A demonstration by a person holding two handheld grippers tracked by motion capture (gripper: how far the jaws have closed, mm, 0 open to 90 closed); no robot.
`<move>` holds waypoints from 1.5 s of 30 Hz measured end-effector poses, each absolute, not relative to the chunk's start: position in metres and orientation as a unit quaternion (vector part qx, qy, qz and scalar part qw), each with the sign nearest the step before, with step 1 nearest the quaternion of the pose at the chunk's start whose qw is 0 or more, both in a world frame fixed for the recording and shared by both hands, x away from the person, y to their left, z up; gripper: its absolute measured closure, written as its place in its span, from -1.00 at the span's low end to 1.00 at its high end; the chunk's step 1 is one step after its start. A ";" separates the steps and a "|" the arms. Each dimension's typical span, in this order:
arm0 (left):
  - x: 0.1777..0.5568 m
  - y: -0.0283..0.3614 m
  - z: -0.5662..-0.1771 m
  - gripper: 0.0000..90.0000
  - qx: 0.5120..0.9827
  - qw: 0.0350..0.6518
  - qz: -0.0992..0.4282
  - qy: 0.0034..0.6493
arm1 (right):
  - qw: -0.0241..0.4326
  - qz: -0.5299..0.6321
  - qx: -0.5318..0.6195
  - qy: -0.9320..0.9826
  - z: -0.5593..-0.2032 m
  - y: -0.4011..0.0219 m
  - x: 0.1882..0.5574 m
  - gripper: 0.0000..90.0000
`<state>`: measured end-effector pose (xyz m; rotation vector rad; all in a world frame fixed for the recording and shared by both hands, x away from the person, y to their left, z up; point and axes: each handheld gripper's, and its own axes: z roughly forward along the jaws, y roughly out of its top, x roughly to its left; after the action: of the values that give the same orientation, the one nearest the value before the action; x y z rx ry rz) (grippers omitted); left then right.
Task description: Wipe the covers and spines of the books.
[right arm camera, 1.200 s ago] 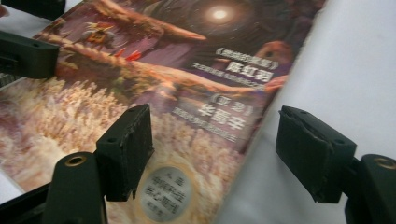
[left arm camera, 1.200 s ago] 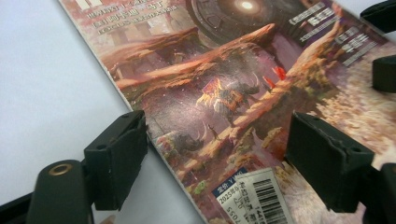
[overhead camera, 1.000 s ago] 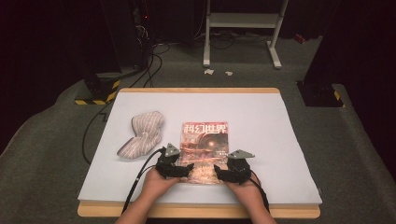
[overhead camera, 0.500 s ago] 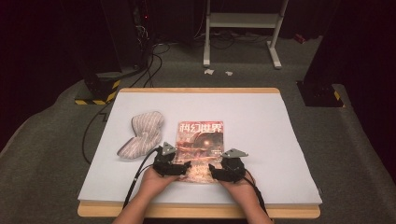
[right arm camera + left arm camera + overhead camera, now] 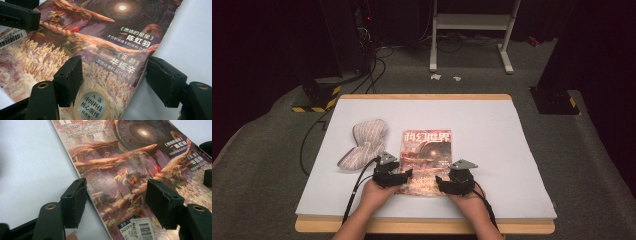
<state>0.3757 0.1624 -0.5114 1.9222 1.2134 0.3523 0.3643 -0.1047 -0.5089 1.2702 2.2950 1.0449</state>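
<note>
A magazine (image 5: 426,161) lies flat at the centre of the high view on the white table (image 5: 522,150), its red masthead reading 科幻世界, and beside it to the left sits a striped cloth (image 5: 364,145). The left gripper (image 5: 404,176), its jaws just closing yet still apart and pressing nothing, straddles the lower left corner by a barcode sticker (image 5: 142,230). The right gripper (image 5: 439,182) stands released astride the lower right edge, near cover lines 陈虹羽, 华焉辛 and a round seal (image 5: 96,106) reading 入选中国科技核心期刊.

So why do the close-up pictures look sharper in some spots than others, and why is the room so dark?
High view: white table lit, surroundings black. Left gripper view: magazine crisp, slight sheen, near jaws soft. Right gripper view: cover text sharp, edges blurred.
</note>
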 end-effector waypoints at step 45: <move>0.359 0.175 -0.502 -0.01 0.704 0.513 0.109 0.479 | 0.163 0.369 0.453 0.795 -0.510 -0.107 0.361 -0.31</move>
<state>0.3589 0.1753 -0.5022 1.6924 1.1530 0.2621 0.3607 -0.1074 -0.5097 1.2924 2.2669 1.0532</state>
